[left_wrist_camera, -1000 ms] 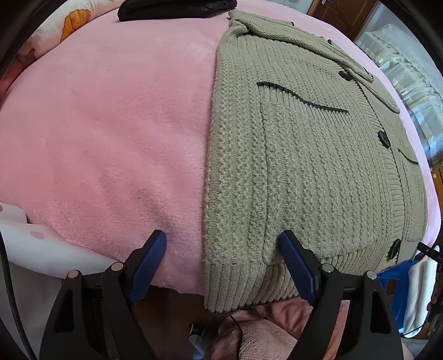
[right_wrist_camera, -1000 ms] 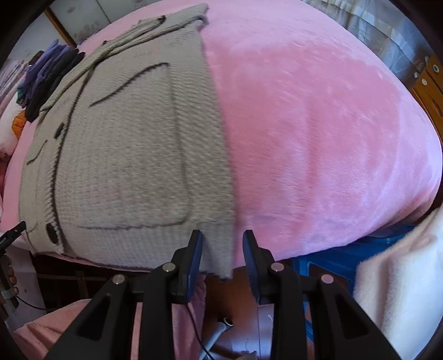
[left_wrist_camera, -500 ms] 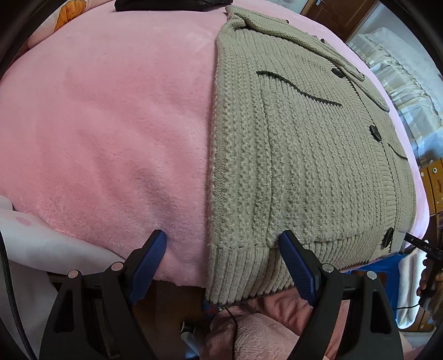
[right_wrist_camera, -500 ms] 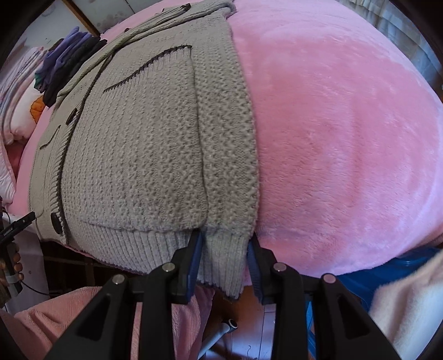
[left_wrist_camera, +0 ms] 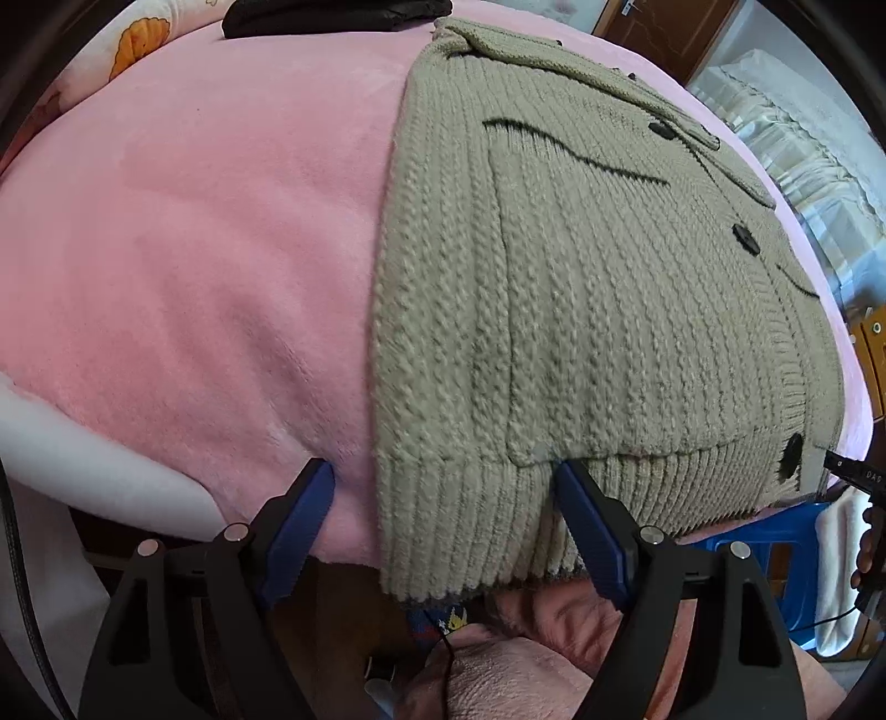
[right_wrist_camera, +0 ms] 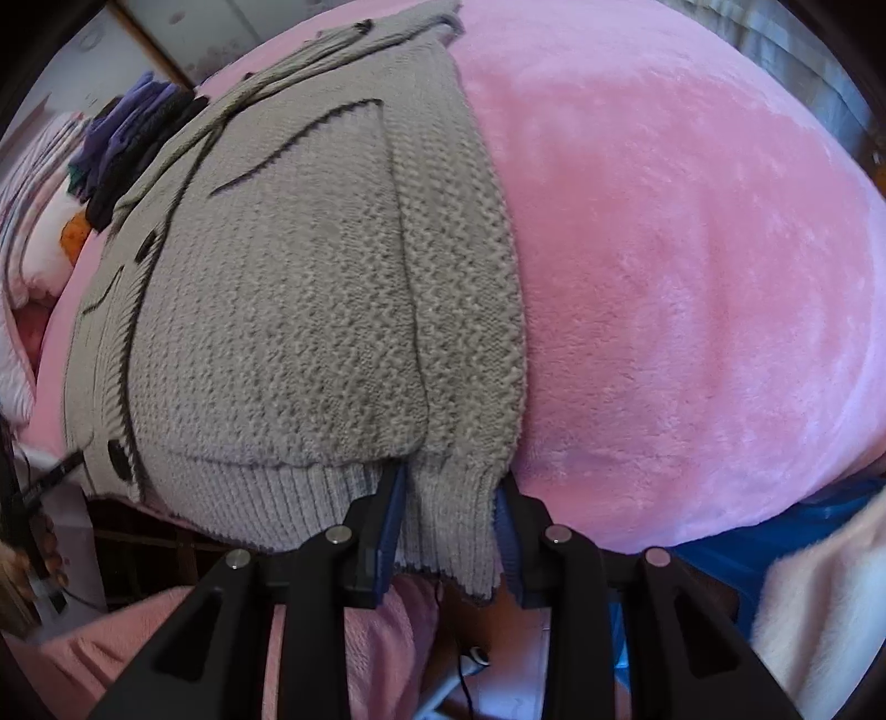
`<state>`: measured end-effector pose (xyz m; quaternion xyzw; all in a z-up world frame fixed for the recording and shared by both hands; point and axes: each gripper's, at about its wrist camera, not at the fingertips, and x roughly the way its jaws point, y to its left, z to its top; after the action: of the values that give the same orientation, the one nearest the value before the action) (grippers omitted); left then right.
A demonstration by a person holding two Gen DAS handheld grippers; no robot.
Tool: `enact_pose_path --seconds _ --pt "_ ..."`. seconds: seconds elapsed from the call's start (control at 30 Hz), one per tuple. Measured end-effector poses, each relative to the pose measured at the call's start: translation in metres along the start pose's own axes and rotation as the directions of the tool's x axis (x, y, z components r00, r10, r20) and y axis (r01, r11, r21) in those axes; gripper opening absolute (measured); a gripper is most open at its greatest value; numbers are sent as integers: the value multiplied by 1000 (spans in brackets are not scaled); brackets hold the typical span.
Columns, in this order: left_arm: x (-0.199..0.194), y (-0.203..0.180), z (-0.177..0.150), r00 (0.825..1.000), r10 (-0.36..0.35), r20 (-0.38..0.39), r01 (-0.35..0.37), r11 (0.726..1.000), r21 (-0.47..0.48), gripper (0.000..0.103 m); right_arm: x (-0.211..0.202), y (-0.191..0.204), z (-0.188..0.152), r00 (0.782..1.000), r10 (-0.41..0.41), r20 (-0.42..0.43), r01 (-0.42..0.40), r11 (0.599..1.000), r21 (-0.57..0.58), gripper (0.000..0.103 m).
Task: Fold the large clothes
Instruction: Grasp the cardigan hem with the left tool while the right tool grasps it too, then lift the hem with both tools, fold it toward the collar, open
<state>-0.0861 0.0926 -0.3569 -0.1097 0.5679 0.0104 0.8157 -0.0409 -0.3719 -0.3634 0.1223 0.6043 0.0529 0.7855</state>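
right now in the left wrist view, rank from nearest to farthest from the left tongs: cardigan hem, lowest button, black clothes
1. Ribbed cardigan hem, between the open left tongs.
2. Lowest black button, off to the right along the hem.
3. Black clothes, at the bed's far edge, top of view.

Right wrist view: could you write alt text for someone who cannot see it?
The right gripper has its jaws on either side of the hem corner of a grey knit cardigan, which lies flat on a pink blanket with its hem hanging over the near edge. Dark folded clothes sit at the far left.
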Motion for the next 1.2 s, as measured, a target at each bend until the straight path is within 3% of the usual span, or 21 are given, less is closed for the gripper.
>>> enact_pose_path --seconds 0.07,0.13,0.2,0.27,0.37,0.6,0.8,1.03,1.2 --pt "2 -4 -3 1000 21 10 -21 1000 2 80 0 0 0 1000 -5 8 5 1000 13 33" --pt "3 -7 -2 1000 15 9 -15 1000 3 70 -2 1 -1 1000 -17 12 17 1000 24 33" --pt "2 -15 -2 1000 -6 -7 6 999 37 38 -4 3 -2 1000 -12 7 12 999 35 31" --pt "2 -31 0 999 -27 -46 31 994 103 13 -5 6 -2 1000 -3 -1 3 1000 31 19" --pt "-3 -43 9 996 -15 -90 28 990 141 10 -10 13 0 1000 11 -22 -11 1000 20 9" --pt "-27 -51 34 989 -47 -140 66 989 134 10 -48 26 12 999 30 -17 -29 998 50 7" --pt "-42 -61 64 983 -95 -156 106 992 64 10 -73 39 22 999 45 13 -46 998 51 7" --pt "-90 -64 129 976 -208 -59 206 978 -45 10 -113 67 53 990 115 80 -119 992 35 7" --pt "-114 -63 195 966 -257 17 258 960 -108 10 -143 90 108 968 196 155 -199 980 9 7"
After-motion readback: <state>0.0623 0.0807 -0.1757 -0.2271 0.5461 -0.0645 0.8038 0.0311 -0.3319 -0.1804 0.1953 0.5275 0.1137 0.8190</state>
